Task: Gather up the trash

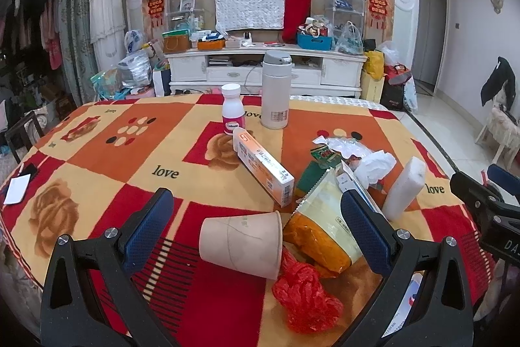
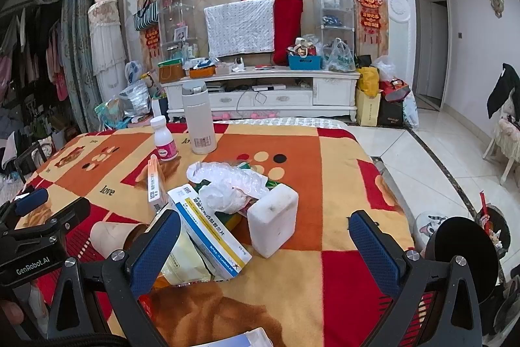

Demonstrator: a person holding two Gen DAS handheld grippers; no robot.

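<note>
left gripper (image 1: 256, 226): fingers spread wide, holding nothing. They bracket the paper cup and the snack bag, so my guess is it's lining up a grab.

right gripper (image 2: 265, 244): also wide apart and empty, hovering over the foam block side of the pile.

red plastic bag (image 1: 305, 298): crinkly wad at 6 o'clock in the left view, closest trash.

paper cup (image 1: 242, 241): tipped on its side, mouth toward 3 o'clock, touching the yellow snack bag (image 1: 325, 226).

white foam block (image 2: 273, 221): chunky, matte, standing on edge just beside the blue-striped pill box (image 2: 211, 233).

crumpled clear plastic (image 2: 230, 181): thin film heaped on top, 12 o'clock of the block.

orange-white carton (image 1: 263, 166): long box, lying flat.

pink-label pill bottle (image 1: 232, 109), white thermos (image 1: 274, 90): upright at the far side, probably not trash.

tablecloth (image 1: 107, 152): fuzzy checked blanket.
</note>
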